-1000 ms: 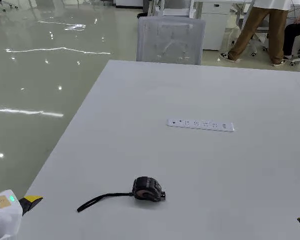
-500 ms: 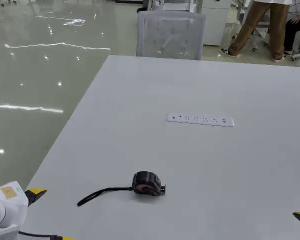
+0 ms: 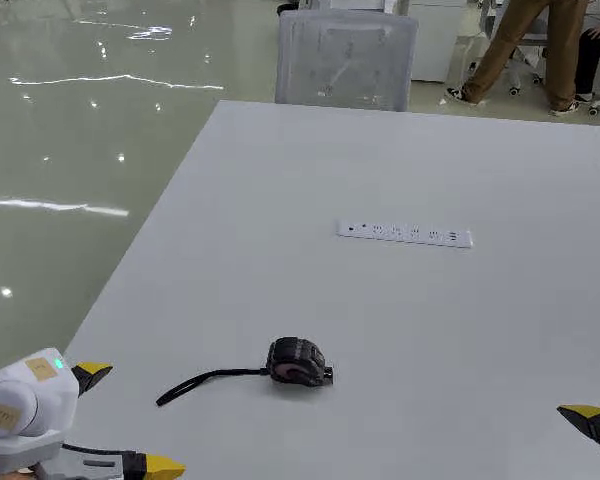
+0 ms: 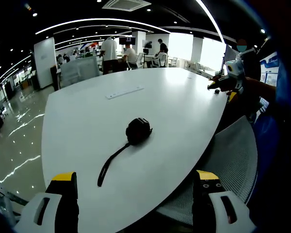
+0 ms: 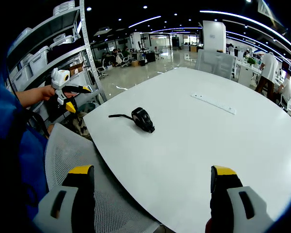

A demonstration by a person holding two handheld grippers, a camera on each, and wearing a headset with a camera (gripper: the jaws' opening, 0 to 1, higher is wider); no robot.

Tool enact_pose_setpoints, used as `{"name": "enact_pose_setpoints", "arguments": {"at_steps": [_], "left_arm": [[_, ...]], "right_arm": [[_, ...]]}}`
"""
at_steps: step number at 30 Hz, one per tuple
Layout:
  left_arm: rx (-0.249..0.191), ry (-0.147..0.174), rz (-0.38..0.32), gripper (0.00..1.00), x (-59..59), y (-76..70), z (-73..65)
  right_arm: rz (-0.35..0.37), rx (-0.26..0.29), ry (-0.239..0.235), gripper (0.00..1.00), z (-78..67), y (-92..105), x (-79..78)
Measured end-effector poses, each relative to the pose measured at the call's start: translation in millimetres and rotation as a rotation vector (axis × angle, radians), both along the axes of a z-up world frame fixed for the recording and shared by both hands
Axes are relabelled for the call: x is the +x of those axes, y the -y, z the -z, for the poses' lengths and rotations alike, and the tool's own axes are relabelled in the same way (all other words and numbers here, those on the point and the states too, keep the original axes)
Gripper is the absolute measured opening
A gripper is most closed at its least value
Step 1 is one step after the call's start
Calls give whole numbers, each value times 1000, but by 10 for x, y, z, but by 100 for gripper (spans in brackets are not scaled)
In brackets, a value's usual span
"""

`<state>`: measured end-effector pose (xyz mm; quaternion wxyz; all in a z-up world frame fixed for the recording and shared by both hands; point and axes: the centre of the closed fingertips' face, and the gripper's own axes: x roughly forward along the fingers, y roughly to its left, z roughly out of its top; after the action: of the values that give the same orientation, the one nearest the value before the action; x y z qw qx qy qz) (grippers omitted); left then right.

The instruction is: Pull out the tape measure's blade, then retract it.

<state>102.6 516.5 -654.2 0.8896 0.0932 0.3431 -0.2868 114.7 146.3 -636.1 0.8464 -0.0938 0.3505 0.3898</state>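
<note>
One tape measure (image 3: 298, 362), round dark case, black cord strap (image 3: 205, 384); one flat white power strip (image 3: 405, 234); smooth white table (image 3: 380, 160). Two tongs, left gripper (image 4: 134, 177) and right gripper (image 5: 153, 170): both wide, empty.

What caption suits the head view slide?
Black round tape measure, blade retracted, rests on the white table.

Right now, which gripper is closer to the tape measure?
Left. The left gripper hovers just past the strap end of the tape measure; the right gripper hangs farther off on the opposite side.
</note>
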Motion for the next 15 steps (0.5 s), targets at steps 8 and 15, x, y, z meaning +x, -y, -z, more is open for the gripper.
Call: {"name": "enact_pose_setpoints", "arguments": {"at_steps": [8, 15], "left_arm": [[-8, -4, 0, 95, 122, 34, 61], [-17, -6, 16, 95, 258, 171, 110]], "right_arm": [[-25, 0, -9, 95, 65, -93, 138], [-41, -3, -10, 95, 135, -131, 272]]}}
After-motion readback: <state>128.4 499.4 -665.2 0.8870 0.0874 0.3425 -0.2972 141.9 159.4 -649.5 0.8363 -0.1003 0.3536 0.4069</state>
